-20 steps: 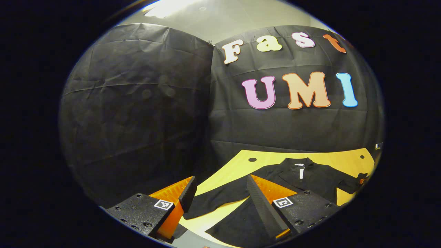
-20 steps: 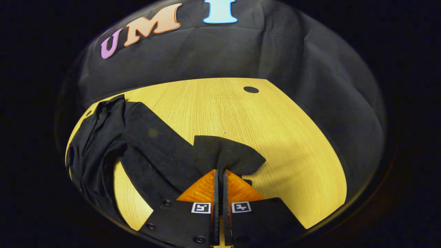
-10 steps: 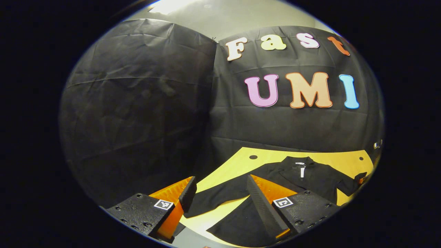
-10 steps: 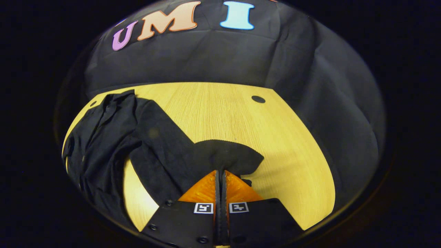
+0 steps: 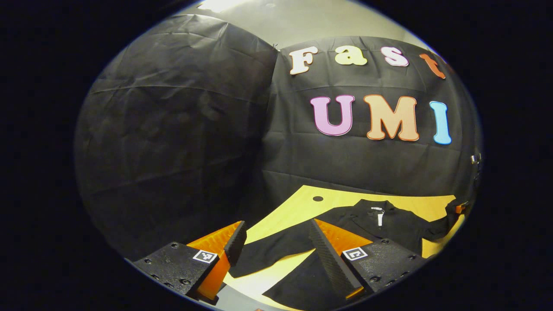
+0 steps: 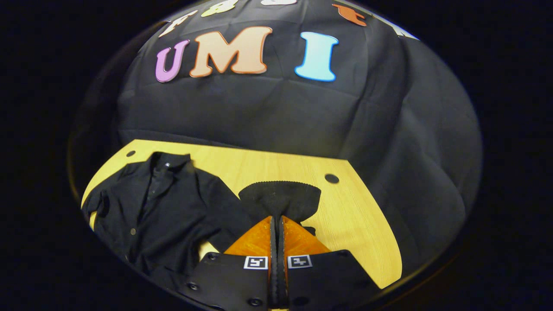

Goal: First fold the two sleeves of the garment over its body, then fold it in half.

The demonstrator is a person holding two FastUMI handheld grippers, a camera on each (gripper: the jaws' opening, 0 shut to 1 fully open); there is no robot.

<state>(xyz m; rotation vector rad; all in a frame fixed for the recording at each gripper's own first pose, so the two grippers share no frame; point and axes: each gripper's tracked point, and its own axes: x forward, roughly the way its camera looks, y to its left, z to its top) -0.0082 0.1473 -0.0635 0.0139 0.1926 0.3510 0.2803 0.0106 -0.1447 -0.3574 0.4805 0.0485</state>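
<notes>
Bottom centre of the right gripper view, the right gripper [image 6: 277,224] pinches a black sleeve [image 6: 280,198], raised to fold over the shirt [image 6: 164,211] at lower left on the table [image 6: 345,216]. The left gripper [image 5: 276,242] gapes empty, waiting above the other sleeve [image 5: 272,252].

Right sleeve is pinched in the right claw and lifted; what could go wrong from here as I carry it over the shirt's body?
1. The right claw pinches only the cuff end of the right sleeve, so the cloth may slip out mid-carry.
2. The left claw is open above the left sleeve, pinning nothing, so the shirt may drag across the table.
3. The body already looks rumpled; a fold may trap wrinkles.
</notes>
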